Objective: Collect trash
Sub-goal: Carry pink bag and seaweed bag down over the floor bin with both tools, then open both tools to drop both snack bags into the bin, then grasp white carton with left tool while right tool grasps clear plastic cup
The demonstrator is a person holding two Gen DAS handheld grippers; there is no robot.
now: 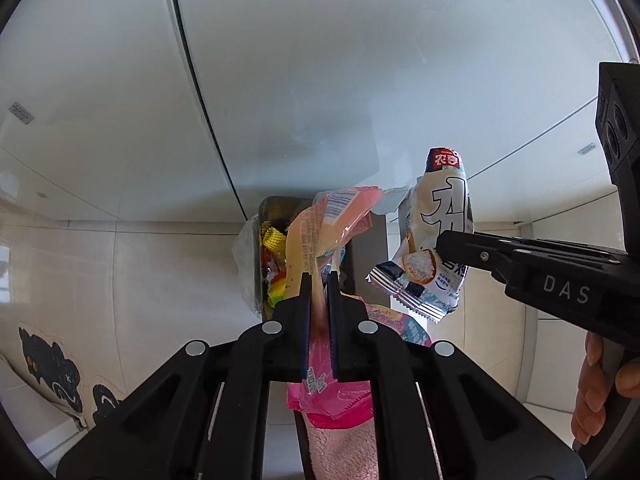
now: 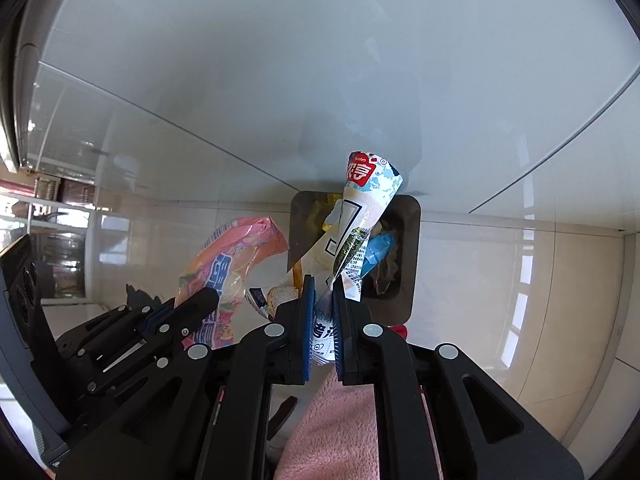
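Disposal step: left gripper (image 1: 320, 280) clamps pink wrapper (image 1: 340, 216), right gripper (image 2: 323, 284) clamps white wrapper (image 2: 360, 216), both above trash bin (image 2: 412, 240); next, release.

1. A glossy beige tiled floor (image 2: 500, 280) fills the lower half of both wrist views.
2. A dark rectangular trash bin (image 2: 412, 248) stands on it at centre frame, against the pale cabinet front.
3. Wrappers (image 1: 274, 256) fill the bin.
4. Black cat-shaped stickers (image 1: 48, 364) lie at lower left.

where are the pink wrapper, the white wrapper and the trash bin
pink wrapper (image 1: 320, 224), left wrist view, upper crumpled part
white wrapper (image 2: 360, 208), right wrist view, upper cone part
trash bin (image 2: 408, 240), right wrist view, right rim
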